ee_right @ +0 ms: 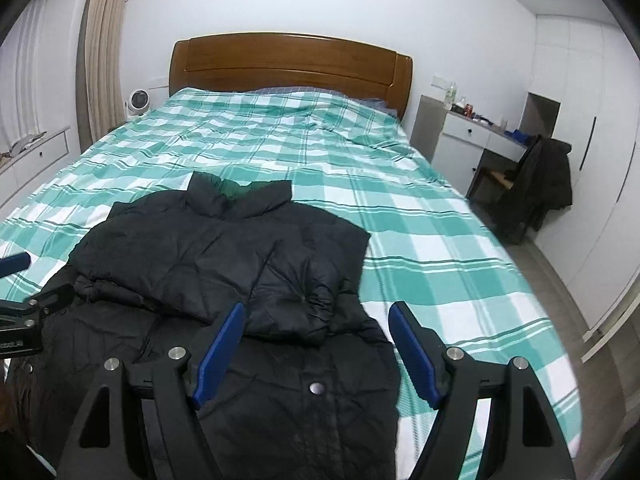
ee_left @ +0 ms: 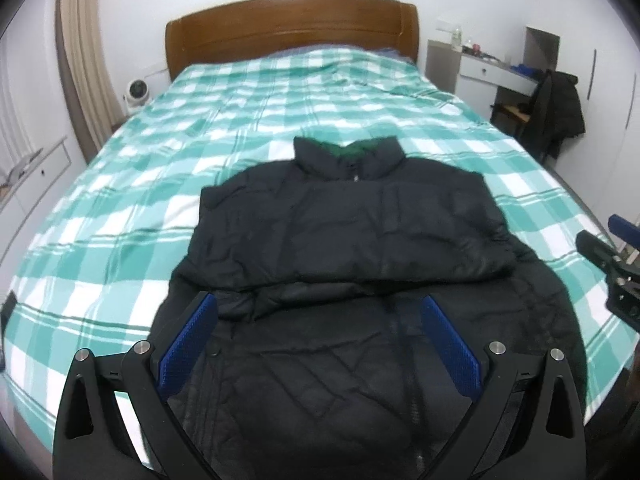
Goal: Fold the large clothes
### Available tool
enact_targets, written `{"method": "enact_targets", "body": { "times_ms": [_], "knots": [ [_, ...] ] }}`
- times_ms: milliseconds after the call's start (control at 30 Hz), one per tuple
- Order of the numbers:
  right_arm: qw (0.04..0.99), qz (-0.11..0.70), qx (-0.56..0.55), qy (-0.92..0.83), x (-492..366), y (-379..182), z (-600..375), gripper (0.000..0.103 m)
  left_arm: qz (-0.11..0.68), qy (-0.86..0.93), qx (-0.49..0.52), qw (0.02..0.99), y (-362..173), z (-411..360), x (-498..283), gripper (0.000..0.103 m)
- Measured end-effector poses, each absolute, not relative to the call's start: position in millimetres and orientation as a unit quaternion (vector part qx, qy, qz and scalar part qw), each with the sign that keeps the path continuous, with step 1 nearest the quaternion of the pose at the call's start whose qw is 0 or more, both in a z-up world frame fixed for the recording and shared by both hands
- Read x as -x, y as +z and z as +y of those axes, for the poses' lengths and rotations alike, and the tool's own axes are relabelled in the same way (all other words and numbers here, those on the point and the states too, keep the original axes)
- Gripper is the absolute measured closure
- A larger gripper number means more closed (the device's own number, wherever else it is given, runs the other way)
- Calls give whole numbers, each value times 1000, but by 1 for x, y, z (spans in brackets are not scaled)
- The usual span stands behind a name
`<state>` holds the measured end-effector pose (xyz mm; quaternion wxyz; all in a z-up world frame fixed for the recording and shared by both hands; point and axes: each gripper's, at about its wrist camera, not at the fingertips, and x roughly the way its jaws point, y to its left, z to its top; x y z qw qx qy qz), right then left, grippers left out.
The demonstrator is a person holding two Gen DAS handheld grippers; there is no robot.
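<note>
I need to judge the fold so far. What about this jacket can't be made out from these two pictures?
- Black puffer jacket hem: cut off by the bottom edge in both wrist views, behind the left gripper and right gripper.
- Sleeve cuffs: black on black, blurred.
- Underside on the plaid bedspread: hidden.

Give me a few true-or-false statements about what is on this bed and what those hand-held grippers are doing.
1. A black puffer jacket lies on a green checked bedspread. True.
2. The right hand-held gripper clamps the jacket. False: its jaws stand open, holding nothing.
3. The jacket's collar points toward the wooden headboard. True.
4. The left hand-held gripper is shut. False: it is open above the jacket.
5. The sleeves hang off the bed. False: they lie folded across the jacket's front.
</note>
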<state>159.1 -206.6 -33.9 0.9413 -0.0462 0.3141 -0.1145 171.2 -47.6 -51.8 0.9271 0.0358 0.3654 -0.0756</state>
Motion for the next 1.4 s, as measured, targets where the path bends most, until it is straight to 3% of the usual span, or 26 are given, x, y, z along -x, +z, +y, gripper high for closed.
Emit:
{"method": "enact_targets", "body": {
  "times_ms": [433,867,1100,1233,1400],
  "knots": [
    [938,314,54,-136,-138,-19,-212,27,352,-78,-61,931,-34,-64,-151,2],
    [942,319,20,-105,-129,-23,-223,27,377,-75,-65,921,-50,-55,-144,2],
    [913,401,-44,-63,-92,-102,-277,27,456,-3,0,890,-122,58,-125,2],
    [884,457,-84,-44,-62,-148,-305,27,503,15,102,858,-166,133,-106,2],
    [856,493,-152,19,-35,-185,-314,27,534,-12,132,835,-204,148,-94,1]
  ]
}}
